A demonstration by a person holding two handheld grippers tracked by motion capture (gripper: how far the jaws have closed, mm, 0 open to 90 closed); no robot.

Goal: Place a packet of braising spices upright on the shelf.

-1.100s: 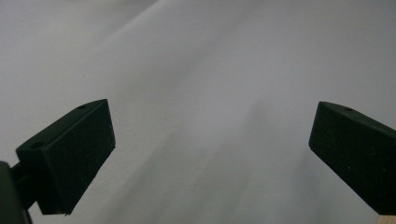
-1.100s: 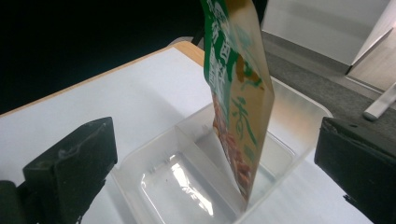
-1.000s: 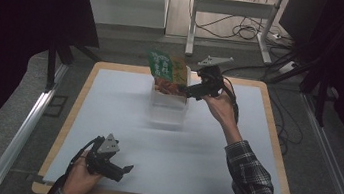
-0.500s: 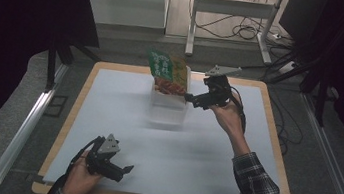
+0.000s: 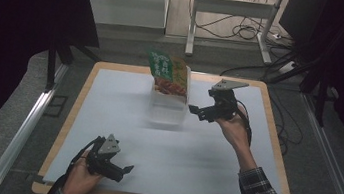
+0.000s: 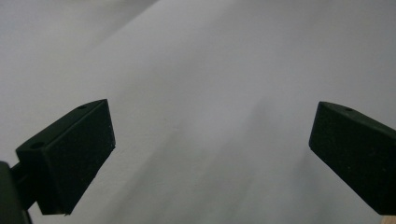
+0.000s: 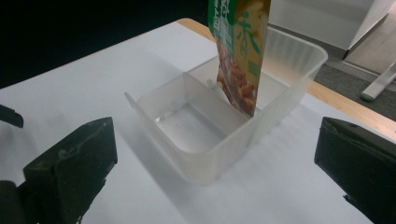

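Observation:
A clear plastic tub (image 5: 167,107) (image 7: 219,140) with an inner divider stands on the white mat toward the back middle. A green and orange food packet (image 5: 168,72) (image 7: 239,51) stands upright in its far compartment, leaning on the wall. My right gripper (image 5: 194,112) (image 7: 215,186) hovers open just right of the tub, jaws wide apart and pointing at it, nothing between them. My left gripper (image 5: 125,170) (image 6: 210,158) rests open near the front left of the mat, facing bare white surface.
The white mat (image 5: 203,151) lies on a wooden board (image 5: 275,141). Behind the table stand a metal frame (image 5: 231,14) and cables (image 5: 249,34) on the floor. A metal rail (image 5: 24,128) runs along the left side.
My right gripper has let go of the packet and drawn back to the right and toward the person; the packet stays standing in the tub. The left gripper has not moved.

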